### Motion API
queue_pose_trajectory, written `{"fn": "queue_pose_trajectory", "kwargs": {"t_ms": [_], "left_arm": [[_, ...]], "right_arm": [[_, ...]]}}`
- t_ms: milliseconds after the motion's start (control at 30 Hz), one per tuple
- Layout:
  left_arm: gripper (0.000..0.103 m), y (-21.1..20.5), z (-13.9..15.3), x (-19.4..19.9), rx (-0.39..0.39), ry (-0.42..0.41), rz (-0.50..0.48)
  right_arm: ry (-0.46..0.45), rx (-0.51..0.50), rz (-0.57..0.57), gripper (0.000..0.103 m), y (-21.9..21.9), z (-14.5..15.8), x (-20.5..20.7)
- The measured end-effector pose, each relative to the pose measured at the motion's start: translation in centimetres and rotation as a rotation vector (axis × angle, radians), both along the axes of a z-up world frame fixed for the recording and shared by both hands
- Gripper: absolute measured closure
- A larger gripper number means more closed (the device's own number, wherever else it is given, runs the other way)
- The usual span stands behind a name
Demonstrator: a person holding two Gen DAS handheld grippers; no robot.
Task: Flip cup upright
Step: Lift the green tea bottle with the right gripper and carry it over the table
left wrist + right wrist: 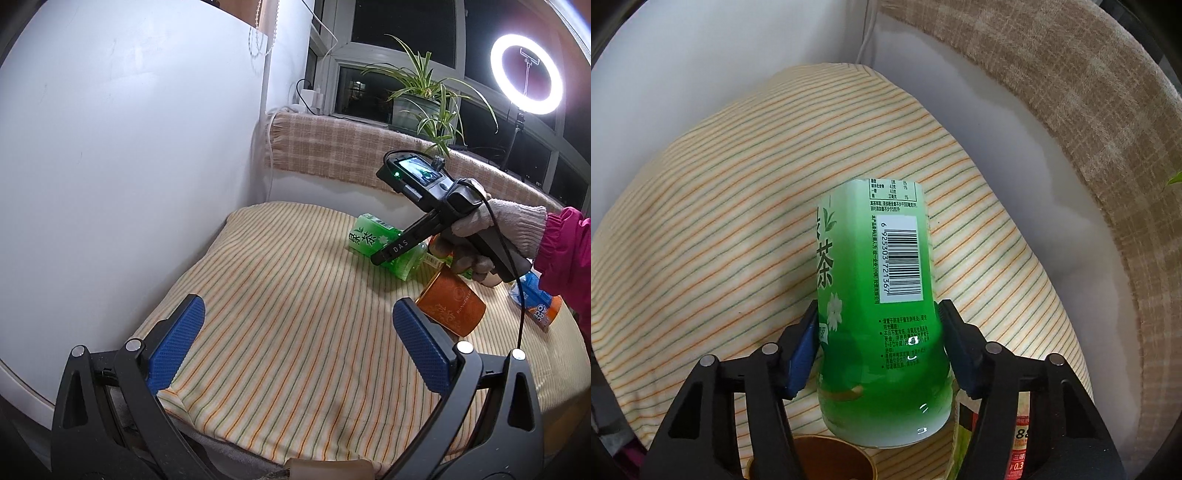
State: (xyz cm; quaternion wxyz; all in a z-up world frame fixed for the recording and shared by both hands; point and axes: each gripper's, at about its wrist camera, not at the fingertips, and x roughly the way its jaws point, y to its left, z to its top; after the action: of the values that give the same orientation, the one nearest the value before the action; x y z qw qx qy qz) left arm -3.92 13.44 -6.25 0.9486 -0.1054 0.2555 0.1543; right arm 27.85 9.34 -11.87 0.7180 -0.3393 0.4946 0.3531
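Note:
A green tea cup (879,295) with a barcode label lies tilted on the striped cloth (701,221). My right gripper (877,325) is shut on it, one blue pad (803,354) on each side of its body. The cup (373,240) also shows in the left wrist view, at the far side of the cloth, with the right gripper (384,256) on it. My left gripper (297,321) is open and empty, low over the near part of the cloth.
An orange cup (452,302) lies on its side right of centre. A blue and orange packet (539,302) lies at the right edge. A white wall (129,147) stands to the left. A plaid blanket (332,147) and a plant (424,99) are behind.

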Motion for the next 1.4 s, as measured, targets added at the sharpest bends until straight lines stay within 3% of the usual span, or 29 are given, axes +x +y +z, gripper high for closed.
{"fn": "queue_pose_trajectory", "kwargs": {"t_ms": [133, 400, 633, 867, 1100, 1400], "left_arm": [[0.000, -0.2, 0.1, -0.1, 0.006, -0.001, -0.002], [0.000, -0.8, 0.5, -0.5, 0.018, -0.012, -0.002], [0.000, -1.7, 1.1, -0.5, 0.023, -0.024, -0.026], [0.000, -3.2, 1.4, -0.2, 0.022, -0.032, -0.073], [0.000, -5.1, 1.6, 0.7, 0.013, -0.032, -0.135], [0.000, -8.4, 1.7, 2.0, 0.002, -0.019, -0.221]], "right_arm": [[-0.033, 0.023, 0.009, 0.042, 0.4, 0.6, -0.6], [-0.086, 0.149, 0.014, 0.043, -0.6, 4.8, -2.1], [-0.107, 0.354, -0.050, 0.042, -5.1, 10.6, -4.5], [-0.122, 0.512, -0.183, 0.042, -11.2, 12.3, -6.4], [-0.066, 0.641, -0.356, 0.042, -18.6, 11.5, -9.0], [0.065, 0.689, -0.605, 0.042, -25.8, 6.6, -11.6]]}}
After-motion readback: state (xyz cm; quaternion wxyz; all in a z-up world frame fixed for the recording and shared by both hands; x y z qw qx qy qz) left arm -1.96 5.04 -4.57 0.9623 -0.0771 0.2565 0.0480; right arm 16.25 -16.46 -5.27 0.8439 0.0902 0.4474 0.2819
